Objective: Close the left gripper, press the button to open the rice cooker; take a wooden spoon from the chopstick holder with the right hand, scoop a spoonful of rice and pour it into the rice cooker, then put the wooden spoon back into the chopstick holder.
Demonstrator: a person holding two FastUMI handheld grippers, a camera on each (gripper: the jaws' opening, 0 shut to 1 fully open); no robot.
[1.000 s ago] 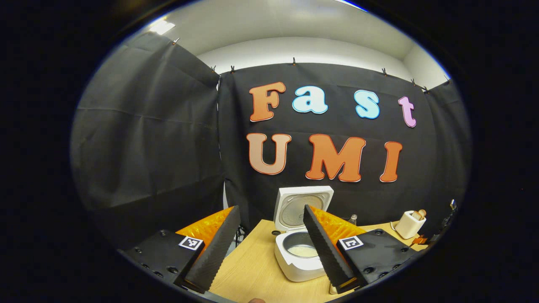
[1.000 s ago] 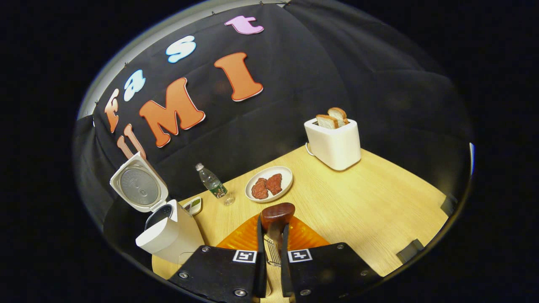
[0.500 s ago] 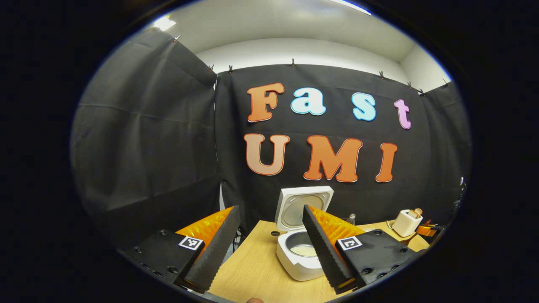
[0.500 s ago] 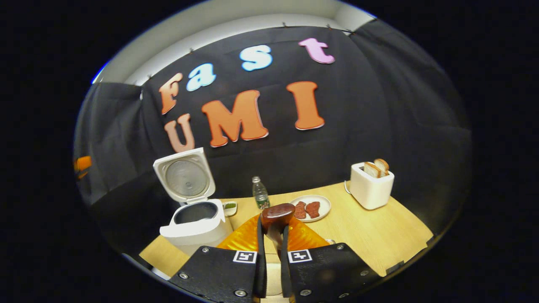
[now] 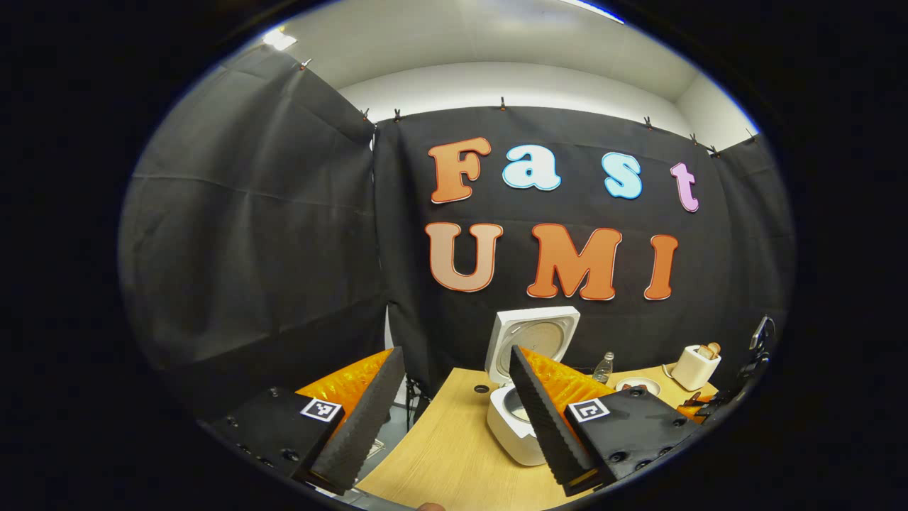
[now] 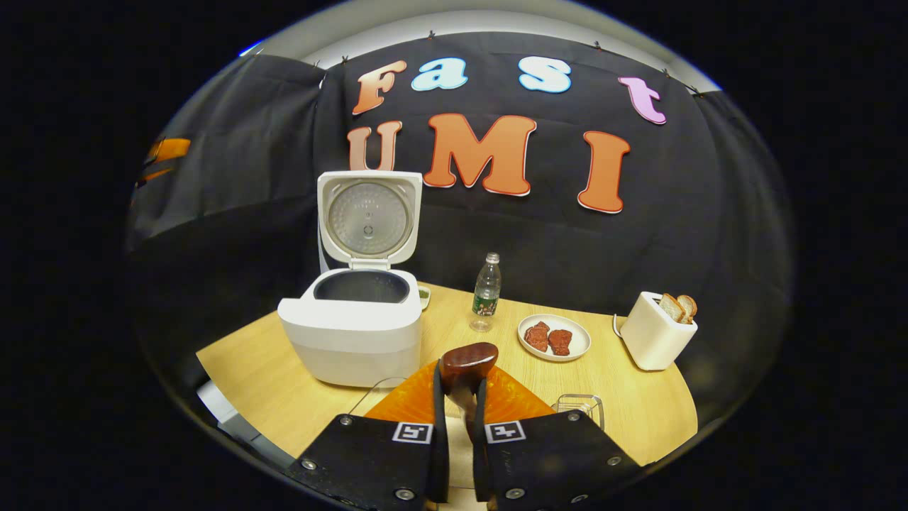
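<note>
Wooden spoon (image 6: 467, 363) sits clenched in your right gripper (image 6: 455, 397), so keep it level toward the open rice cooker (image 6: 358, 323) left of centre.

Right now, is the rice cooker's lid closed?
No, the rice cooker's lid stands upright and open behind the pot in the right gripper view.

a clear plastic bottle (image 6: 486, 292) is standing upright on the wooden table (image 6: 638, 404), near a white plate (image 6: 554, 337) carrying two reddish pieces, while a white toaster (image 6: 657, 330) is holding bread slices farther right
</note>
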